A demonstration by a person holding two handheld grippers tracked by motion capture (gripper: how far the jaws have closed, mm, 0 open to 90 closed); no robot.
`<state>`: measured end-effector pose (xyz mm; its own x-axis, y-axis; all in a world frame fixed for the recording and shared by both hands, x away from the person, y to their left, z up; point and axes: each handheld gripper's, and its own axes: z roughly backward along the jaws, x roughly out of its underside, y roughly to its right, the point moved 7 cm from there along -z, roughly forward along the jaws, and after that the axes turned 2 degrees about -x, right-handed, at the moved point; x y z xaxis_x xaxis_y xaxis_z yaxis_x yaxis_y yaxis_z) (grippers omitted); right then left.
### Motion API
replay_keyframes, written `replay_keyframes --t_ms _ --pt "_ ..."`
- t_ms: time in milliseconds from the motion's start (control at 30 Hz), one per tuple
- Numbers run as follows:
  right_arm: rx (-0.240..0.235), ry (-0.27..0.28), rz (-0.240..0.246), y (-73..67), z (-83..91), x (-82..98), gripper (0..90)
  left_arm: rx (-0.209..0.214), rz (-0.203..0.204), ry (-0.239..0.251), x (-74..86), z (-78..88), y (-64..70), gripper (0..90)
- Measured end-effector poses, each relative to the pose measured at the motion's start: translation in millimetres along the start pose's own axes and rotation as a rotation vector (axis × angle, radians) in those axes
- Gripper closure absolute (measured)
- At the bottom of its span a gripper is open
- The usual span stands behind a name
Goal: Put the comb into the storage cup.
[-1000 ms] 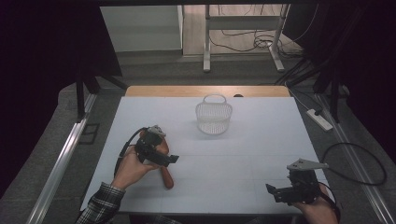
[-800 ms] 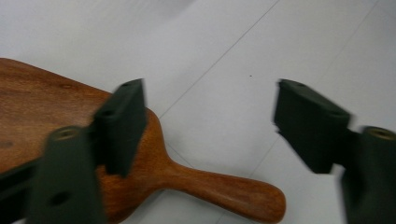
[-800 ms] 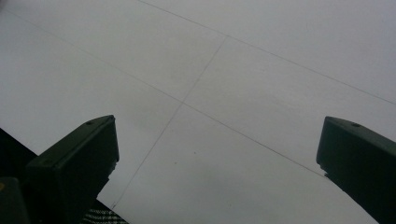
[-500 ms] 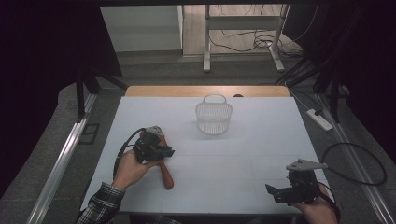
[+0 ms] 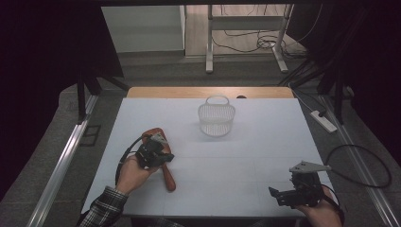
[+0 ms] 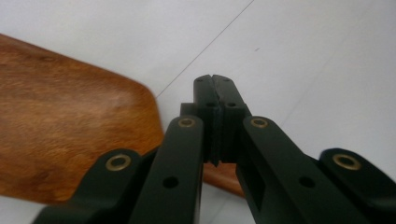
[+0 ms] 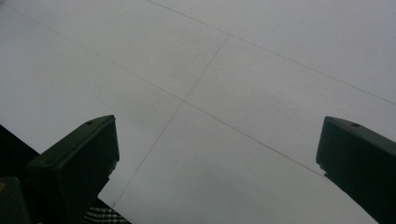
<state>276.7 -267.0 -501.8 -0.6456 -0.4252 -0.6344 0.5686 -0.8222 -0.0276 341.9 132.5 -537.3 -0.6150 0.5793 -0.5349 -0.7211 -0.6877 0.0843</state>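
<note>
A wooden spatula [image 5: 169, 177] lies on the white table [image 5: 265, 142], blade toward the far side. My left gripper [image 5: 160, 155] sits over it where the blade meets the handle. In the left gripper view its jaws [image 6: 215, 81] have just been closing and now stand shut, pads touching. No wood shows between the pads; the spatula [image 6: 70, 126] runs under them. My right gripper [image 5: 280, 196] rests at the table's near right, and its jaws [image 7: 217, 140] stand wide apart over bare table.
A white wire basket [image 5: 216, 118] with a handle stands at the far middle of the table. A power strip [image 5: 323, 120] and cables lie on the floor to the right. A metal rail [image 5: 66, 161] runs along the left.
The left gripper's jaws have closed over the spatula, and the hand shifted slightly. The right gripper has stayed in place.
</note>
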Motion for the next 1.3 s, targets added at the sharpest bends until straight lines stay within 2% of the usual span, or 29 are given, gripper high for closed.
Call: replay_keyframes --t_ms 67,200,367,567,667,767,867,1100,1300 --pt "0.001 -0.006 0.001 -0.1 -0.6 0.2 0.0 0.012 0.015 -0.001 2.4 -3.2 -0.7 89.3" --pt "0.002 -0.011 0.001 -0.2 -1.0 0.3 0.0 0.007 0.033 -0.019 6.5 -10.0 -1.0 89.3" --pt "0.001 -0.011 0.005 -0.3 -1.1 0.3 0.0 0.016 0.037 -0.051 11.1 -17.2 0.2 89.2" --pt "0.001 -0.013 0.006 -0.5 -1.3 0.4 0.1 0.006 0.025 -0.099 15.7 -23.1 2.2 89.3" --pt "0.001 -0.013 0.006 -0.5 -1.3 0.4 0.1 0.004 0.031 -0.103 16.6 -23.1 1.9 89.3" --pt "0.001 -0.014 0.005 -0.5 -1.3 0.5 0.2 -0.02 0.025 -0.122 18.4 -22.1 1.1 89.3" --pt "0.003 -0.015 0.005 -0.3 -1.4 0.5 0.3 -0.021 0.033 -0.136 21.1 -21.6 0.2 89.3" --pt "0.006 -0.017 0.001 0.0 -1.5 0.6 0.8 -0.057 0.058 -0.177 31.8 -16.5 -6.3 89.3" --pt "0.008 -0.018 0.0 0.1 -1.6 0.7 0.8 -0.056 0.08 -0.191 37.3 -12.4 -10.5 89.3"
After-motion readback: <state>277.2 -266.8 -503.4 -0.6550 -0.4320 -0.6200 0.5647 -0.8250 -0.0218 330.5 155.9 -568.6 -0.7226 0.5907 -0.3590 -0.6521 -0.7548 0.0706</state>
